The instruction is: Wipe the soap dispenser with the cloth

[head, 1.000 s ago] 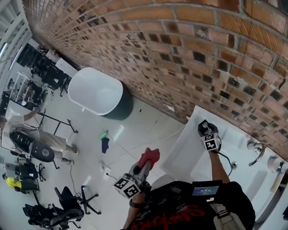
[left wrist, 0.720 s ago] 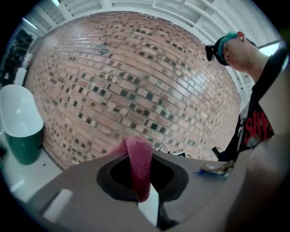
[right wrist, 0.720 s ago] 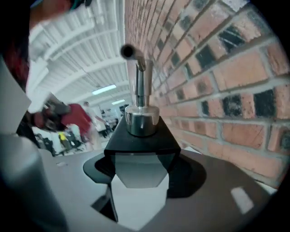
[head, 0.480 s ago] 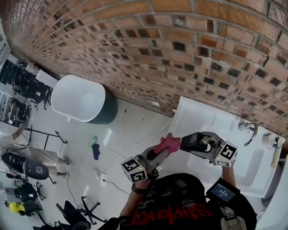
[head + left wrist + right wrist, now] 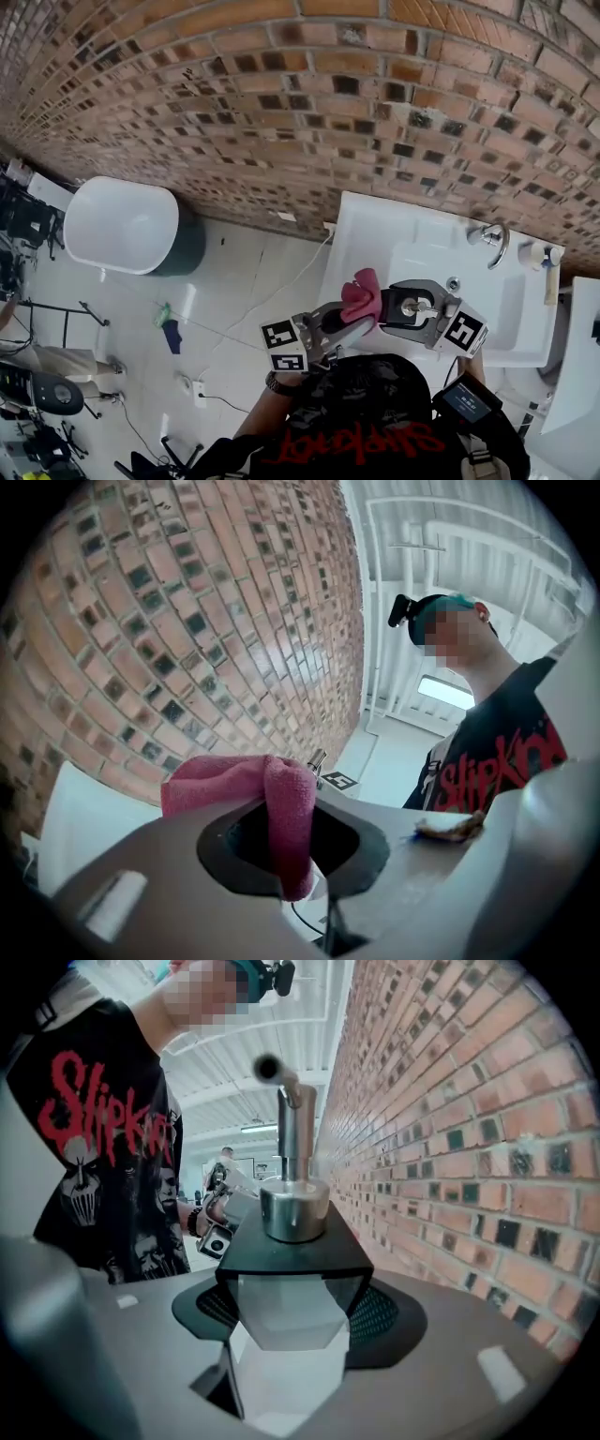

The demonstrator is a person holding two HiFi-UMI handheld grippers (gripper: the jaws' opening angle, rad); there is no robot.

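In the head view my left gripper (image 5: 349, 317) is shut on a pink cloth (image 5: 361, 291), held up in front of the person's chest. My right gripper (image 5: 401, 309) is shut on the soap dispenser (image 5: 394, 306), which lies level with its black top toward the cloth. Cloth and dispenser are side by side; I cannot tell whether they touch. In the left gripper view the cloth (image 5: 274, 803) hangs folded over the jaws. The right gripper view shows the dispenser's clear body (image 5: 284, 1330) between the jaws, black collar and silver pump (image 5: 293, 1171) above.
A white sink (image 5: 370, 230) with a chrome tap (image 5: 492, 239) hangs on the brick wall (image 5: 300, 103) just beyond both grippers. A white and dark tub (image 5: 127, 230) stands on the floor at the left. Cables and small litter lie on the pale floor.
The right gripper has lifted the dispenser away from the sink and turned it level at chest height. The left gripper has brought the cloth up and right, next to the dispenser.
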